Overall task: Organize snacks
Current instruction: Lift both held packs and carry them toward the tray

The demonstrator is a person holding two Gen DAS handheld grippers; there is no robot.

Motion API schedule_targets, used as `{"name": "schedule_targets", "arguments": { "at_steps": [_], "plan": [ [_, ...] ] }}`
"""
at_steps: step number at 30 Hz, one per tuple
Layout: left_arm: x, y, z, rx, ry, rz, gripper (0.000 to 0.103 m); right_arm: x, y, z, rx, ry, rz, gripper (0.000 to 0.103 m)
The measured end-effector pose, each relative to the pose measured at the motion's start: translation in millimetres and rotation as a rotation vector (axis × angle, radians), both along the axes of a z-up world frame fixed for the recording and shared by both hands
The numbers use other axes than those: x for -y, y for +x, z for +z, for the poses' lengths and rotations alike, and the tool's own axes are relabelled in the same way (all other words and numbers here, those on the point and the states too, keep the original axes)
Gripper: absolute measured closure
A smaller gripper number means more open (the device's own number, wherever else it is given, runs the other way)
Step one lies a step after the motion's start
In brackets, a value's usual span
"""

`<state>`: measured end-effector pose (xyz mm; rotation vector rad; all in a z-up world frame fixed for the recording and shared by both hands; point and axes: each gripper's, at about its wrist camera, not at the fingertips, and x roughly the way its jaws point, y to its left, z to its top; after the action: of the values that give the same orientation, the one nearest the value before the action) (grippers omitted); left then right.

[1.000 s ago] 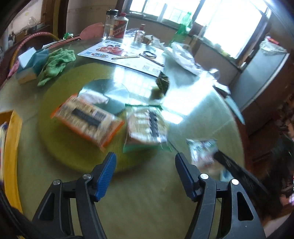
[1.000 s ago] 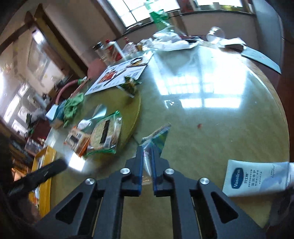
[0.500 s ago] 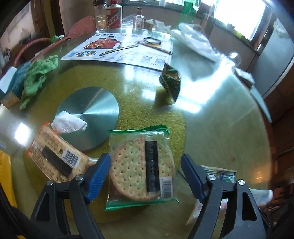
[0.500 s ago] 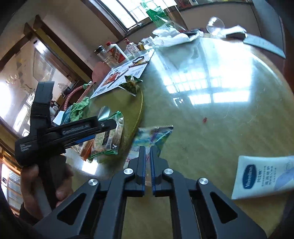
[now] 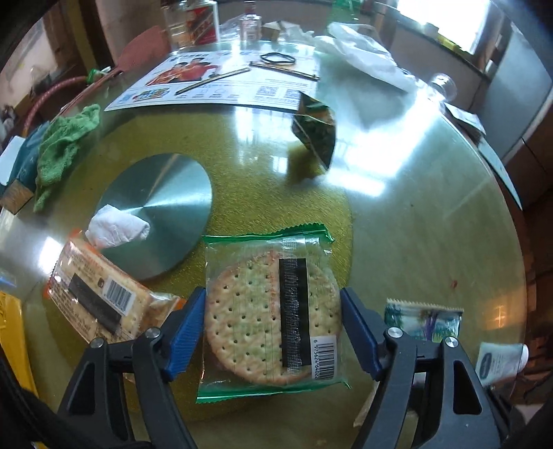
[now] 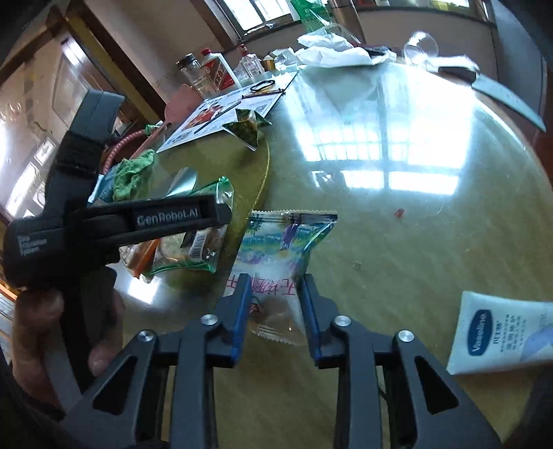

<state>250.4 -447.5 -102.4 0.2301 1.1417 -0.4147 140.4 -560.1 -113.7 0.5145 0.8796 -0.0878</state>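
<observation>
A clear, green-edged pack of round crackers lies on the yellow-green round mat. My left gripper points down over it with one blue pad at each side of the pack; the jaws are wide and closing. One of its fingers shows in the right wrist view, held by a hand. A colourful snack packet lies flat on the glass table. My right gripper straddles its near end, jaws opening and pads off it.
An orange-edged cracker pack lies left of the green one, beside a metal disc and a white tissue. A dark green triangular packet, a flyer, a green cloth, bottles and a Vaseline tube are around.
My left gripper came forward and down until the green-edged cracker pack sat between its jaws. My right gripper's jaws, shut on the colourful packet before, have parted and the packet lies flat.
</observation>
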Motion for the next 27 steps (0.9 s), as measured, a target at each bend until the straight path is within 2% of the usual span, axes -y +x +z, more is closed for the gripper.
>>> {"name": "schedule_targets", "arguments": {
  "at_steps": [5,9,14,16,20,24,27],
  "plan": [
    [-17,-16,7,-0.024,-0.098,-0.011,0.028,5,-7,5,0.03,0.005,-0.007,0.095],
    [-37,-39,21,-0.033,-0.172,0.006,0.028,2,-12,13,0.066,0.002,0.002,0.098],
    [-82,-85,61,0.02,-0.282,0.011,0.028,-13,-28,37,0.135,-0.043,0.019,0.099],
    [-113,-103,80,0.047,-0.336,0.032,0.028,-24,-37,48,0.152,-0.048,0.038,0.099],
    [-182,-135,105,0.097,-0.388,0.104,0.028,-59,-60,80,0.228,-0.038,0.117,0.1],
    [-259,-160,121,0.172,-0.405,0.207,0.028,-122,-76,113,0.304,-0.045,0.251,0.1],
    [-317,-169,124,0.204,-0.427,0.285,0.028,-178,-78,124,0.322,-0.033,0.372,0.1]
  ]
}}
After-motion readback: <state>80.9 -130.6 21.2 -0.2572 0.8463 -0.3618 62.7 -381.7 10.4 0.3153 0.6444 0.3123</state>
